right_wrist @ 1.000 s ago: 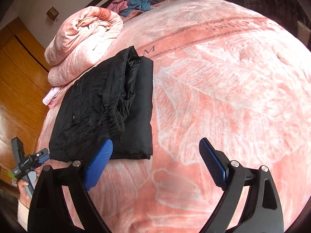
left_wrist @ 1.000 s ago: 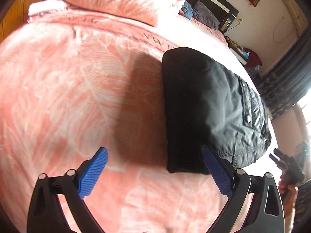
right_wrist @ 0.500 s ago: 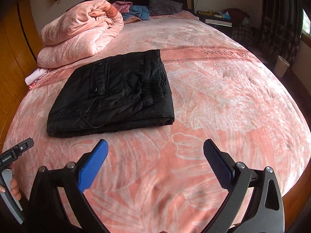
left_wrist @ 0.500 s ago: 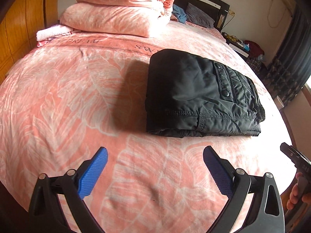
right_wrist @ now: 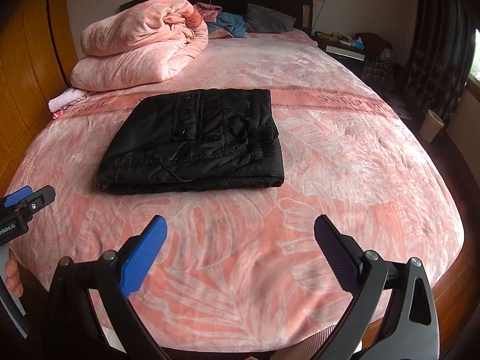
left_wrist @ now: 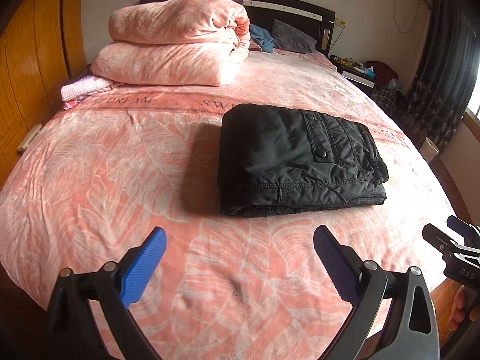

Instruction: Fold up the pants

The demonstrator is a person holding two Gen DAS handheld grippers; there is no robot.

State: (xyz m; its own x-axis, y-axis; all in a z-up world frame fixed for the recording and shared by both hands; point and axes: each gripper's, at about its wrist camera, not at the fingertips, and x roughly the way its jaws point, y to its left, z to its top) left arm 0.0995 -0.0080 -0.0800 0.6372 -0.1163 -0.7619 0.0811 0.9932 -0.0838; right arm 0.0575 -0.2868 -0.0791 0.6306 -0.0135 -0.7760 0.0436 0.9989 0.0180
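Bed, pink leaf-print cover with a lettered band across it. Black pants folded flat near the middle, on the band. Folded pink quilt stacked toward the headboard. Small pale cloth beside it. Dark pillow and blue fabric, possibly clothing, at the head.

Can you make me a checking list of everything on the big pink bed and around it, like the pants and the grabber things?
Surface: pink leaf-print bedspread, lightly rumpled.
Job's things: black pants folded into a flat stack, lying alone.
Clutter: folded pink quilt, small pink-white cloth, grey pillow, blue clothing.
Grippers: left gripper and right gripper open, empty, apart from the pants.
Cables: thin cord on wall.
Surroundings: wooden wardrobe, cluttered nightstand, dark curtains, white bin.
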